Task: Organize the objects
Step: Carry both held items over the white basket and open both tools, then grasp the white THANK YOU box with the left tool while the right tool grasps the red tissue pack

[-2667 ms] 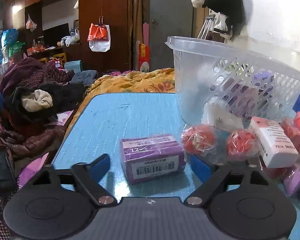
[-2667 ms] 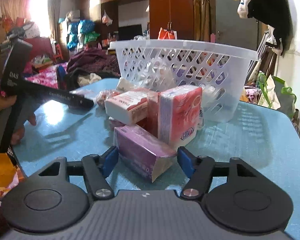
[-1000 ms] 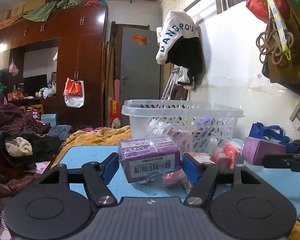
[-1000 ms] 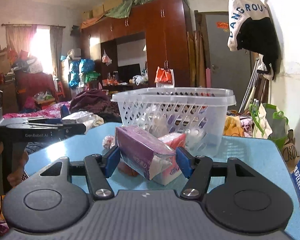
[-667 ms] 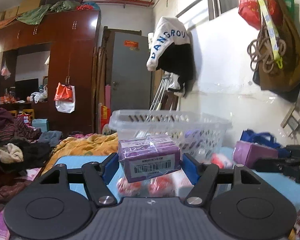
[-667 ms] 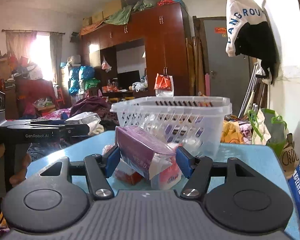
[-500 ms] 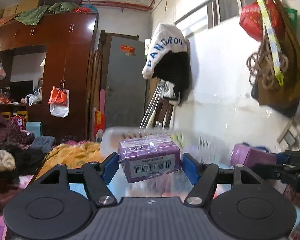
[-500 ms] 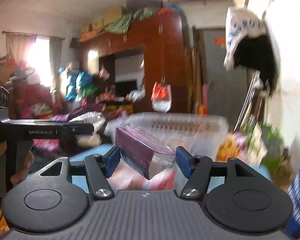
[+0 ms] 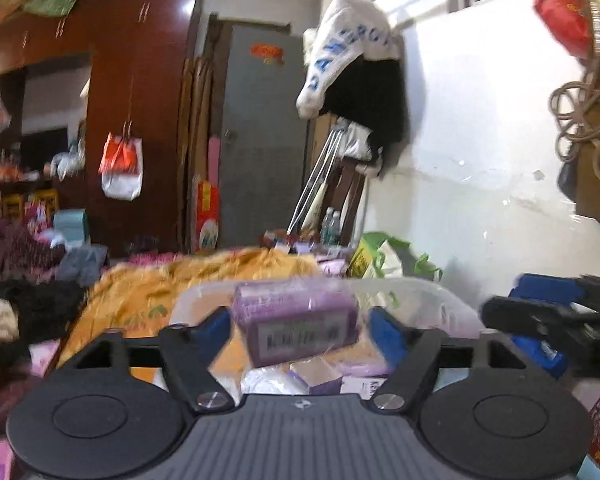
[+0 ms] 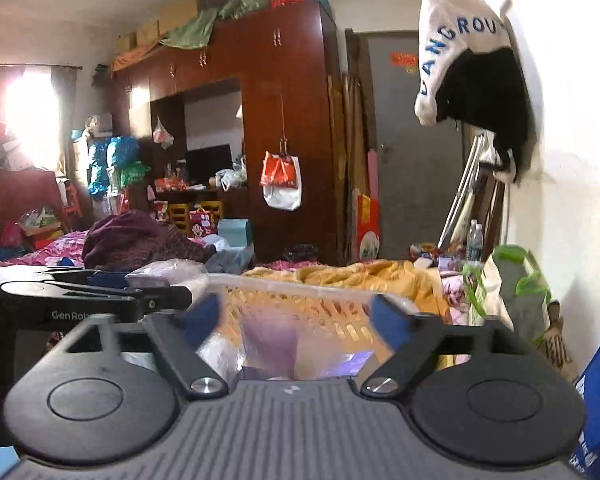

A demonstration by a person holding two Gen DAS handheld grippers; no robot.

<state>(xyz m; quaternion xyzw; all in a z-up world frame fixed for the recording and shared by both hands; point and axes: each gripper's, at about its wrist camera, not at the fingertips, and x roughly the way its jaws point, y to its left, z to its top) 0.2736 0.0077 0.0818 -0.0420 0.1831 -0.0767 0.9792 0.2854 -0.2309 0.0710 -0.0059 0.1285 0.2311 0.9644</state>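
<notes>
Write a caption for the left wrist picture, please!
Left gripper jaws opening, letting a purple tissue pack drop toward the white basket.

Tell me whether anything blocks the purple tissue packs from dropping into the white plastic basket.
Nothing visible does. Both grippers' jaws are opening above the white plastic basket; the barcoded purple tissue pack and the blurred purple pack sit over its open top.

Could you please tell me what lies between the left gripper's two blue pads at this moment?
In the left wrist view, a purple plastic-wrapped tissue pack with a barcode label sits between the opening jaws of the left gripper, above the white plastic basket.
</notes>
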